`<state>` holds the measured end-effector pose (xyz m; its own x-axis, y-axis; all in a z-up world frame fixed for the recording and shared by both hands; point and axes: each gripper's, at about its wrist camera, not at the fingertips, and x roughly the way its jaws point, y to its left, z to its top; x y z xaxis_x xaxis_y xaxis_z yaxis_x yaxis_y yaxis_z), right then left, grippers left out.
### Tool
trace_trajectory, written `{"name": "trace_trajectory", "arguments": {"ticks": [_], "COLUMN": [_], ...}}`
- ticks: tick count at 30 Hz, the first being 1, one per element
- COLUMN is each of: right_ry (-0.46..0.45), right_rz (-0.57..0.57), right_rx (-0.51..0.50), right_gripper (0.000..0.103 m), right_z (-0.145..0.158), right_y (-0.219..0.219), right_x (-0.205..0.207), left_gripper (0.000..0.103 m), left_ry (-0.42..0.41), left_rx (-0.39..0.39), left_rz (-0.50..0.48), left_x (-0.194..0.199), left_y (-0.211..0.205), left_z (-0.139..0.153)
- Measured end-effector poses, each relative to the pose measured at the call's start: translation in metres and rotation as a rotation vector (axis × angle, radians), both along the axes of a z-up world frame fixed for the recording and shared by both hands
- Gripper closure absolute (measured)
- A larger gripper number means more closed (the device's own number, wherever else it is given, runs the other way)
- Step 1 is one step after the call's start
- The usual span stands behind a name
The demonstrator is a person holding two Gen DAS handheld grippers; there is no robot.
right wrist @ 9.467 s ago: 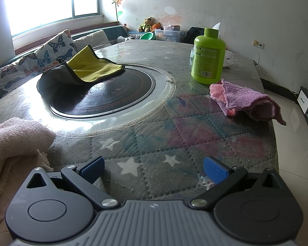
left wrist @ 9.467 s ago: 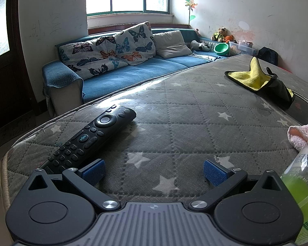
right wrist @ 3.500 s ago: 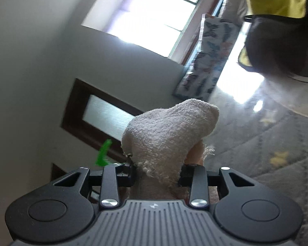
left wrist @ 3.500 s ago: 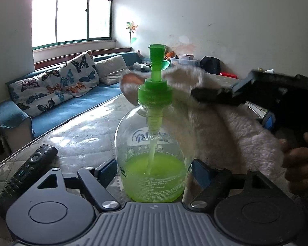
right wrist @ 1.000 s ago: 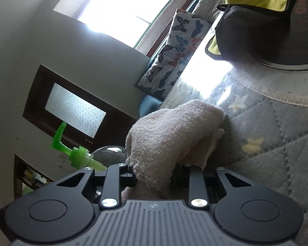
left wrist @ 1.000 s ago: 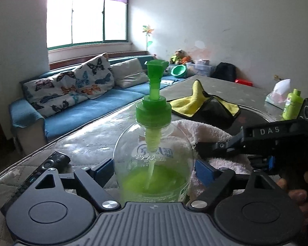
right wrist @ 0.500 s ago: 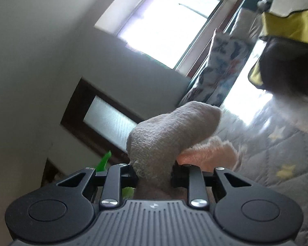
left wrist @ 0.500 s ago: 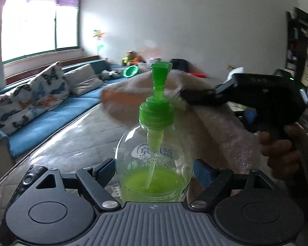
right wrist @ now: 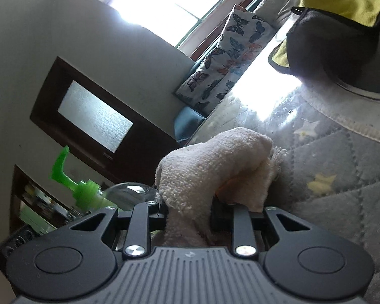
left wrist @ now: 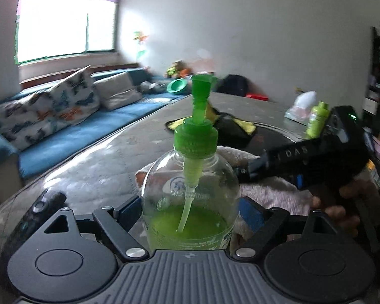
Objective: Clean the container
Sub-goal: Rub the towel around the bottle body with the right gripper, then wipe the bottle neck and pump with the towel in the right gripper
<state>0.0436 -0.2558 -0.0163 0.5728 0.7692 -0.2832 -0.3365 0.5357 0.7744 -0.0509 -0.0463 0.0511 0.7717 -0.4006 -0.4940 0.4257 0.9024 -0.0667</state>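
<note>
A: Where is the clear round plastic pump bottle with the green cap and green liquid?

B: It stands upright between the blue-padded fingers of the left tool, which is clamped on its lower body. The liquid fills only the bottom part, and the green nozzle points away from the camera.

A: And the other side?

B: The right tool is closed tight on a cream-white terry towel, which bulges out ahead of its tips. In the left wrist view that black tool comes in from the right, held by a hand, with the towel lying against the back and right side of the bottle. The right wrist view, rolled sideways, shows the bottle's pump just left of the towel.

A: What lies beneath?

B: A table under a grey quilted cover with stars. Farther off on it are a yellow-and-dark cloth on a dark round plate, and a small lime-green bottle. A black remote control lies at the near left edge. A blue sofa with butterfly cushions stands under the window.
</note>
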Motion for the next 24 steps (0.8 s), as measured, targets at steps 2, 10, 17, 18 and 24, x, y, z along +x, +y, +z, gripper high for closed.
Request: {"name": "trace_trajectory", "arguments": {"ticks": [2,10,17,18,24], "right_ry": [0.001,-0.006,-0.228,-0.228,-0.076], "right_rz": [-0.001,-0.02,0.03,0.033,-0.016], "right_rx": [-0.004,0.085,0.216,0.212,0.142], "right_gripper": [0.078,0.078,0.078,0.078,0.077], "right_z": [0.0,0.0,0.022,0.022,0.004], "right_y": [-0.001,-0.011,-0.015,-0.015,-0.016], "right_x": [0.0,-0.003,-0.021,-0.021,-0.004], "left_gripper": [0.016,0.017,0.017,0.017,0.017], "left_ry": [0.014,-0.025,-0.056,-0.063,-0.08], "left_rx": [-0.001,0.062,0.04,0.042,0.038], "left_rz": [0.049,0.087,-0.08,-0.106,-0.151], "left_x": [0.0,-0.004,0.004,0.005,0.01], "left_y": [-0.006,-0.016,-0.006,-0.005,-0.001], "left_z": [0.0,-0.008,-0.011,-0.012,-0.016]}}
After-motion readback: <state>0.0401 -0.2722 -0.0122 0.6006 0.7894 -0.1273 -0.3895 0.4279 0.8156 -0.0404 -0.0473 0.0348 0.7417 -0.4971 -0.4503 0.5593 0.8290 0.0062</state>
